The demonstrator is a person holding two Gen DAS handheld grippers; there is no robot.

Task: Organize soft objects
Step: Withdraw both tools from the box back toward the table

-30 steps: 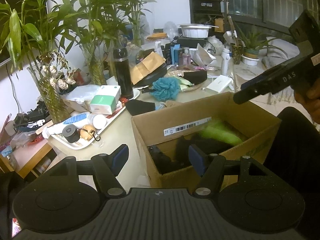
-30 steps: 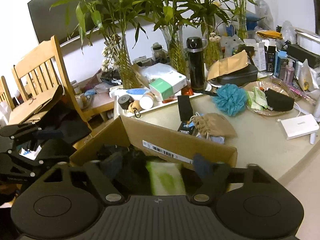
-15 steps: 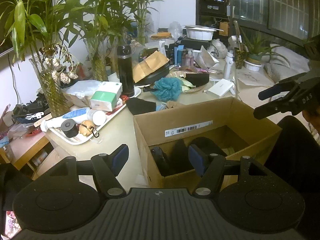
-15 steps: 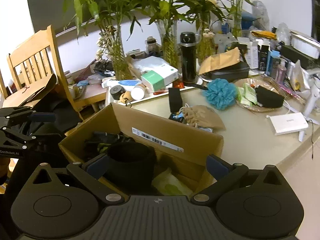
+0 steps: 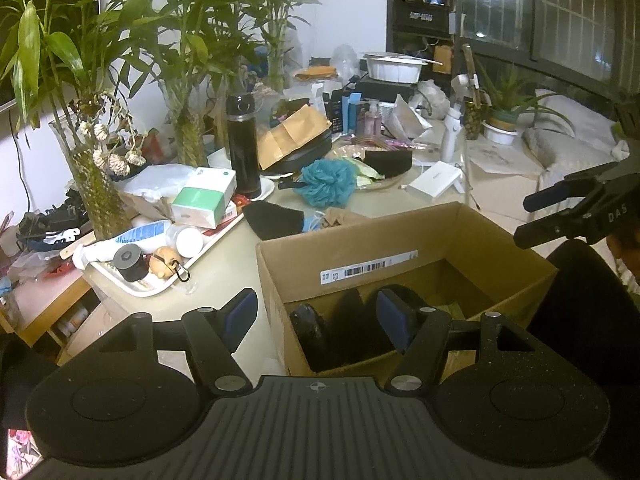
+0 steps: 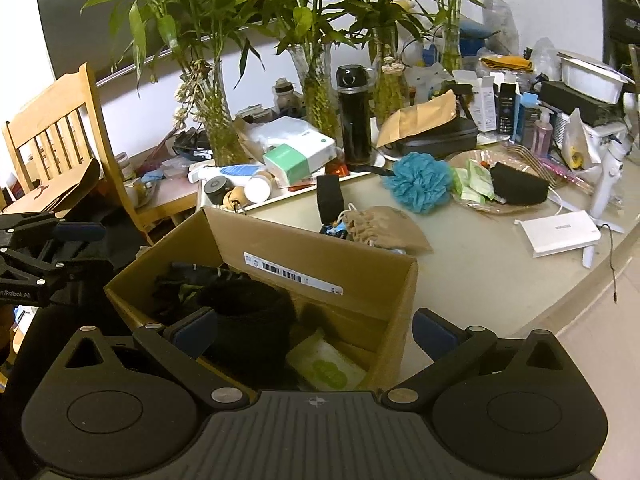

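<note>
A: Right wrist view shows the cardboard box (image 6: 316,276) at the near edge of the desk (image 6: 480,272). Inside it I see a black soft bundle (image 6: 244,312), some dark tangled pieces behind it, and a pale packet with green print (image 6: 326,368) lying on the bottom.

B: So a part of the work is done, I think. And the right hand-held gripper (image 6: 316,330)?

A: Its fingers stand wide apart above the box and hold nothing. The left hand-held gripper (image 5: 316,316) is released too, spread over the near corner of the box, also without anything between the fingers.

B: What is left, in your judgement?

A: Several soft things lie on the desk beyond the box: a blue bath pouf (image 6: 420,186), a tan drawstring pouch (image 6: 384,228) just behind the box wall, a black foam block (image 6: 330,198) standing near it, and a black pad (image 6: 518,184) on a wicker plate (image 6: 472,200). These probably must go in the box, so I guess the task is about half way.

B: And the room?

A: The desk is pale and very crowded: a white tray (image 5: 160,280) with bottles, a black thermos (image 5: 242,144), glass vases with bamboo (image 5: 96,192), small boxes. A wooden chair (image 6: 52,136) stands at the left, and dark windows (image 5: 560,20) are at the far right.
</note>
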